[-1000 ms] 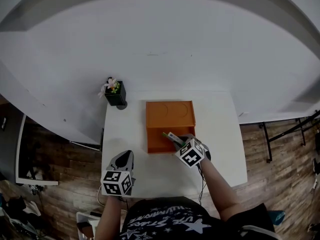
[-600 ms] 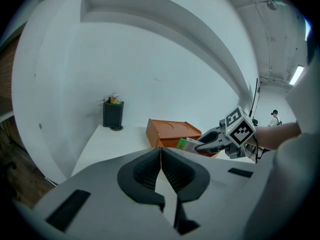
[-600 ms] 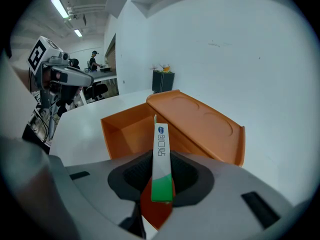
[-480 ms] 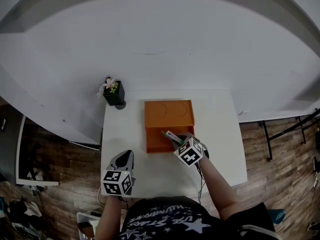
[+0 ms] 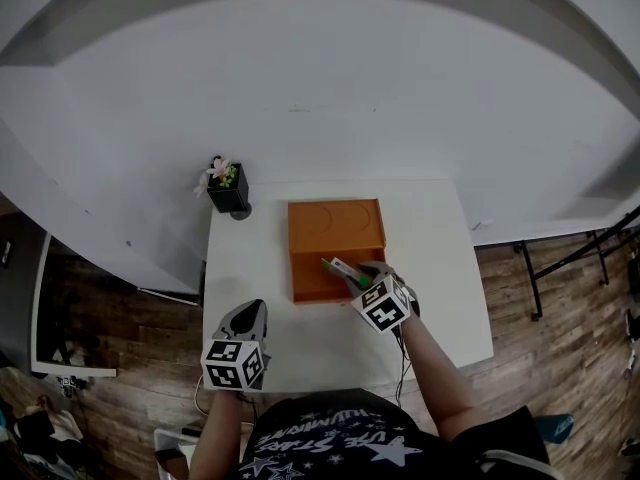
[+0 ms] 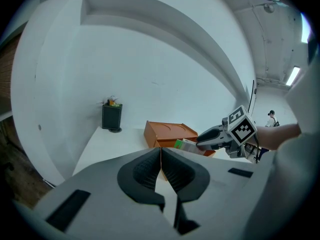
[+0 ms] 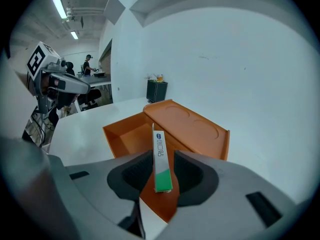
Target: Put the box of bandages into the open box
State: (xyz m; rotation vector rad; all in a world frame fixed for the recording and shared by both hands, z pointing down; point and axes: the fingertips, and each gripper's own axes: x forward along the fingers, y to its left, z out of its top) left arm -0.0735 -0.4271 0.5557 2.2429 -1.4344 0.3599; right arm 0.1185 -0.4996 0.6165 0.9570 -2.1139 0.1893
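Right gripper [image 7: 162, 176] first: its two pads are clamped on the box of bandages [image 7: 160, 156], a thin white and green carton that I hold edge-on, so one narrow side faces up and its far end sticks out past the jaws. From the head view, the right gripper [image 5: 352, 277] sits at the near right corner of the orange box [image 5: 300, 286], and the box of bandages [image 5: 336, 266] reaches from there over the open compartment, pointing up and to the left. Whether the carton touches the orange wall or floor under it I cannot tell. The orange box [image 7: 116, 133] stands open on the white table [image 5: 440, 268], its lid [image 5: 337, 226] folded back on the far side, with two round shapes pressed into it. My left gripper [image 6: 161, 160] has its jaws pressed together with nothing between them. In the head view the left gripper [image 5: 248, 315] is at the near left part of the table, well apart from the orange box [image 6: 165, 130], and in its own view I see the carton [image 6: 187, 145] in the other jaws. A small dark flower pot [image 5: 230, 190] stands at the far left corner of the table, apart from the lid.
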